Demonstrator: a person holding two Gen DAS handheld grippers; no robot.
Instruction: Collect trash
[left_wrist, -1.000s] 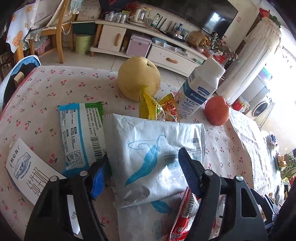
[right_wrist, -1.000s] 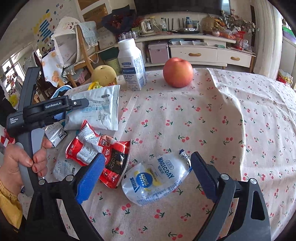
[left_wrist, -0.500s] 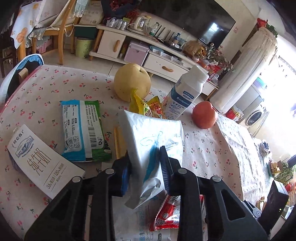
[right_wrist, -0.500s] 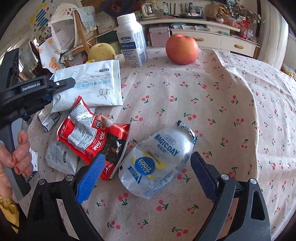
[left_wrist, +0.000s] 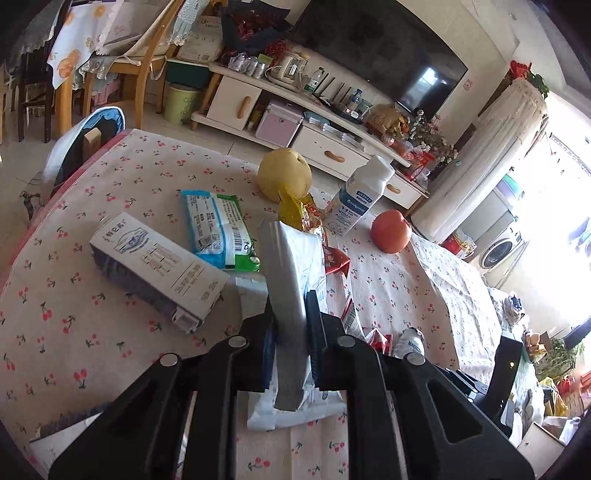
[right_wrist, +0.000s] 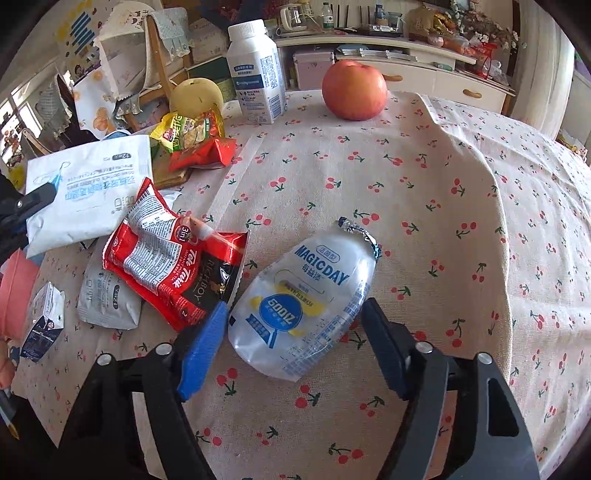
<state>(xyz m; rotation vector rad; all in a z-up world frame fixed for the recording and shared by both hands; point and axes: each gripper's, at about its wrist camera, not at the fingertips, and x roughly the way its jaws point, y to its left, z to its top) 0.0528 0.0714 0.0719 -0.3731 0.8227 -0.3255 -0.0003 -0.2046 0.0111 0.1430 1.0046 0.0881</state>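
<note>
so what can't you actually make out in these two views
- Left wrist view: the lower end of the white pouch, covered by the left gripper fingers shut on it.
- Right wrist view: small carton, print too small.
- Right wrist view: grey sachet, partly under the red wrapper.

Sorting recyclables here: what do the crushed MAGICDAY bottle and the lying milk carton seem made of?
MAGICDAY bottle: thin clear plastic, glossy, printed; it is flattened and see-through, with a crumpled foil-like seal at the neck. Milk carton: matte printed paperboard, judging by its sharp folded edges.
</note>
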